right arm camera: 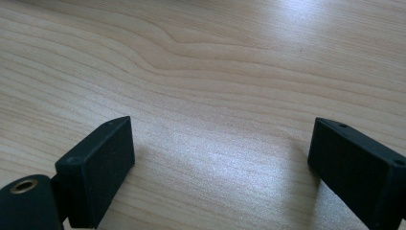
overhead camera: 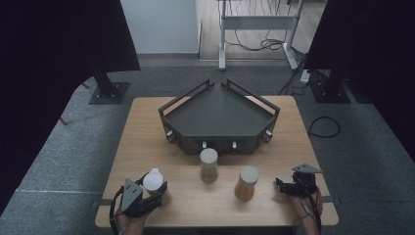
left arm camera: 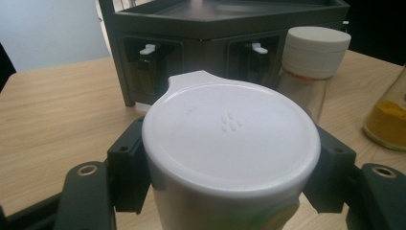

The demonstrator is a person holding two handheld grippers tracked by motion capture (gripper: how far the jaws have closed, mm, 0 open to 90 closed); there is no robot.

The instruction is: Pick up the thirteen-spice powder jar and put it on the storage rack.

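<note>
- At the left, near the front edge of the wooden surface [overhead camera: 147, 147], a white-lidded jar [overhead camera: 153, 181] is being held by the left claw [overhead camera: 147, 193]; in the left gripper view the jaws are seen clamped on the jar [left arm camera: 230, 158] just below its lid, one pad pressing on each side.
- The jar is being kept upright, and whether its base is resting on the surface or is slightly lifted cannot be told.
- Toward the middle, a second jar [overhead camera: 209, 165] with a pale lid and brownish contents is standing just in front of the dark angular rack [overhead camera: 220, 117], which is occupying the far half of the surface.
- Right of it, a third jar [overhead camera: 246, 182] with yellow-orange contents is standing apart from the others.
- At the far right, the right claw [overhead camera: 286, 186] is being held low over bare wood, its jaws standing apart with nothing between them.
- The step in hand is judged to be the gripping of the left jar, most likely for carrying to the rack.
- The next move is judged to call for a steady lift, the jar being kept upright and steered past the middle jar.
</note>
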